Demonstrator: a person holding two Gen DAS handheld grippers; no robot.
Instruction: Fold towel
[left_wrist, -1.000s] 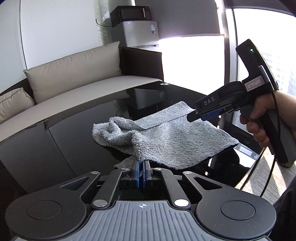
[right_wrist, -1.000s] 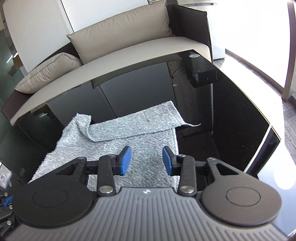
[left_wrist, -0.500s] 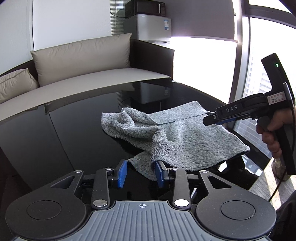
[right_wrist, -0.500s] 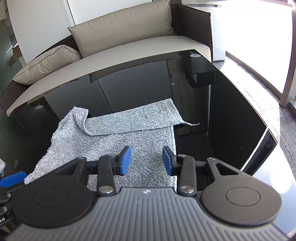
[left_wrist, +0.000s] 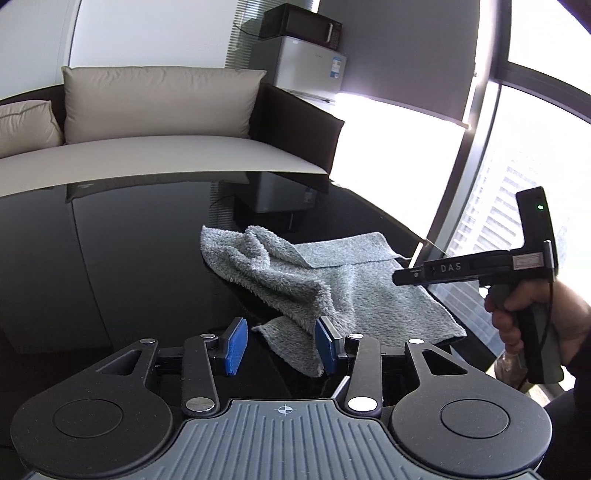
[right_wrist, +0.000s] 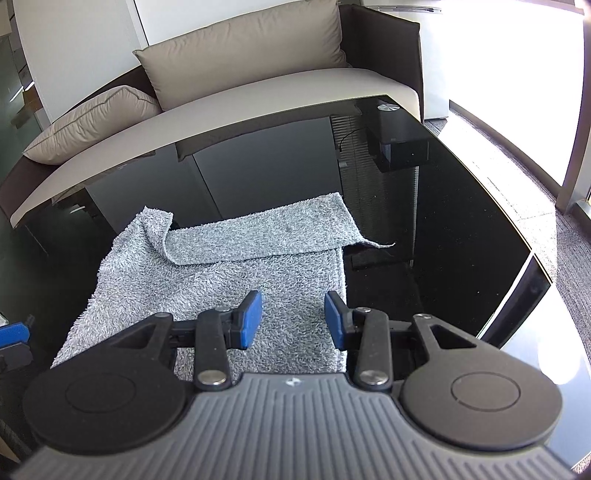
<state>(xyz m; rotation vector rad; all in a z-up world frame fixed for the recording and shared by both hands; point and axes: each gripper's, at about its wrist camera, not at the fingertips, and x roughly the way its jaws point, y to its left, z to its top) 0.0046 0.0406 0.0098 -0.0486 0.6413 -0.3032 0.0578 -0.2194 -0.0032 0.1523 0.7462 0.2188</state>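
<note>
Since a second ago our left gripper (left_wrist: 281, 345) has just been opening, dropping the towel (left_wrist: 332, 284) corner onto the near table (left_wrist: 129, 258); right gripper (right_wrist: 293, 319) hovers released, fold unfinished.

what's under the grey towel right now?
The towel lies on the black glass table. One strip is folded back onto it; its near-left side is bunched. Anything beneath the cloth is hidden.

Grey fluffy towel (right_wrist: 236, 280), rumpled, far edge folded over, lying on glossy black table (right_wrist: 461, 236)
</note>
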